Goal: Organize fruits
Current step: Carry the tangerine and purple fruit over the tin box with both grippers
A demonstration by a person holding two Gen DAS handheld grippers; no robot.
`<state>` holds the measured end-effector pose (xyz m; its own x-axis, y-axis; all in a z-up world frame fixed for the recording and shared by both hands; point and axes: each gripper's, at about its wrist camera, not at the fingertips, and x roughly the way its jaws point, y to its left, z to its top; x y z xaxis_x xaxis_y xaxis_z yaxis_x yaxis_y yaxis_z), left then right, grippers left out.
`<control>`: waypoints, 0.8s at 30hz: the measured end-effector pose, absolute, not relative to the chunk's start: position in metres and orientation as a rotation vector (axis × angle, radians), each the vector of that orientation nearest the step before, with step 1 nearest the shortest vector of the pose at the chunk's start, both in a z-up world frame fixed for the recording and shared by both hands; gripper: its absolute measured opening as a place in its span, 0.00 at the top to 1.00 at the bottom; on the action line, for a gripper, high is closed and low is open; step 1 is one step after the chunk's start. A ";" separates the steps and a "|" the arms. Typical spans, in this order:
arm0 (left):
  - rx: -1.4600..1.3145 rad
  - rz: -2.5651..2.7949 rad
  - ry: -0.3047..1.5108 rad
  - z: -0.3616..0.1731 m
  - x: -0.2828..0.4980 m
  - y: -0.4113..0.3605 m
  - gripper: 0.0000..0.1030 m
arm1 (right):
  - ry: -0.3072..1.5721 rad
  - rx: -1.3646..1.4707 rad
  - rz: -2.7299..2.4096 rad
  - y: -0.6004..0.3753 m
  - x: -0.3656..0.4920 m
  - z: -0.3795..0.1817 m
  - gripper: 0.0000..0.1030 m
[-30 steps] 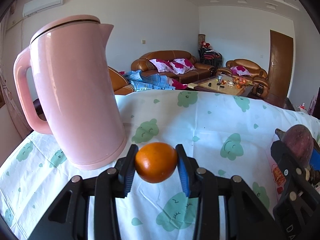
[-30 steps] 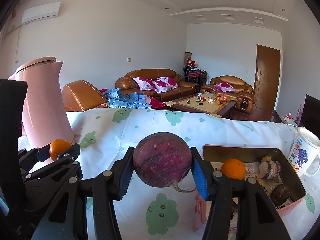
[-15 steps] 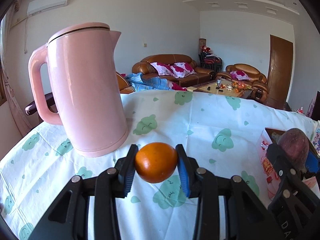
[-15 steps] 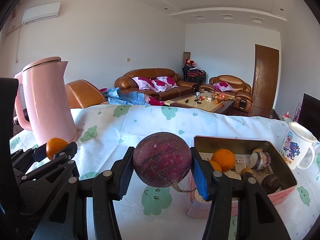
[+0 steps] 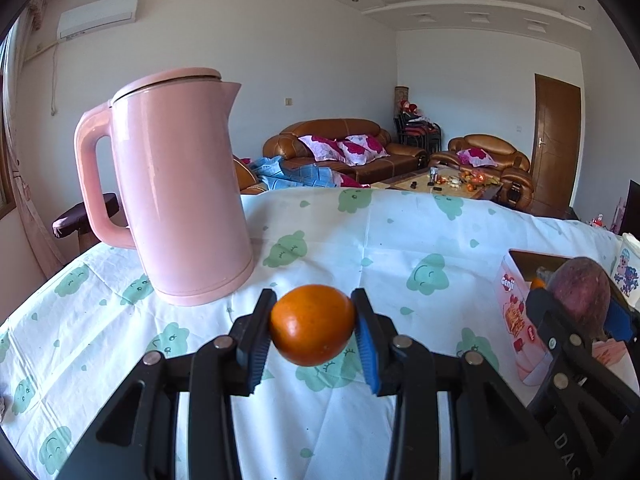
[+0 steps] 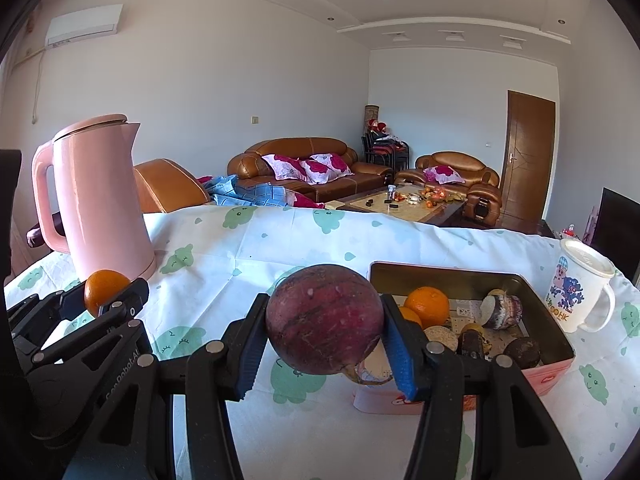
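Observation:
My left gripper [image 5: 313,332] is shut on an orange [image 5: 312,330], held above the tablecloth; it also shows at the left of the right wrist view [image 6: 106,294]. My right gripper [image 6: 325,330] is shut on a round purple fruit [image 6: 324,324], held just left of a pink tin box [image 6: 472,280]. The box holds an orange [image 6: 428,300], a cut purple fruit [image 6: 502,310] and several dark pieces. In the left wrist view the right gripper [image 5: 580,312] with the purple fruit [image 5: 580,292] sits at the right over the box [image 5: 516,320].
A tall pink kettle [image 5: 176,216] stands on the table at the left, close behind the left gripper. A white cartoon mug [image 6: 580,284] stands right of the box. A white cloth with green prints [image 6: 280,248] covers the table. Sofas and a coffee table lie beyond.
Both grippers have pulled back and risen with their fruit still held. The kettle looks farther away and the box shows more fully to the right.

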<state>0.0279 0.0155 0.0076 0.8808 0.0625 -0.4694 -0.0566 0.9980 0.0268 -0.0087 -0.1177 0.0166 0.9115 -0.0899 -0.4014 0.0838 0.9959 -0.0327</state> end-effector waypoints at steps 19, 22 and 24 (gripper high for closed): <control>0.009 0.010 0.485 0.009 0.009 -0.009 0.61 | 0.397 -0.012 -0.122 -0.142 -0.029 0.020 0.46; 0.008 -0.008 0.488 0.009 0.008 -0.016 0.61 | 0.389 -0.009 -0.132 -0.149 -0.032 0.021 0.46; 0.014 -0.020 0.488 0.010 0.007 -0.022 0.61 | 0.379 -0.006 -0.143 -0.154 -0.035 0.023 0.46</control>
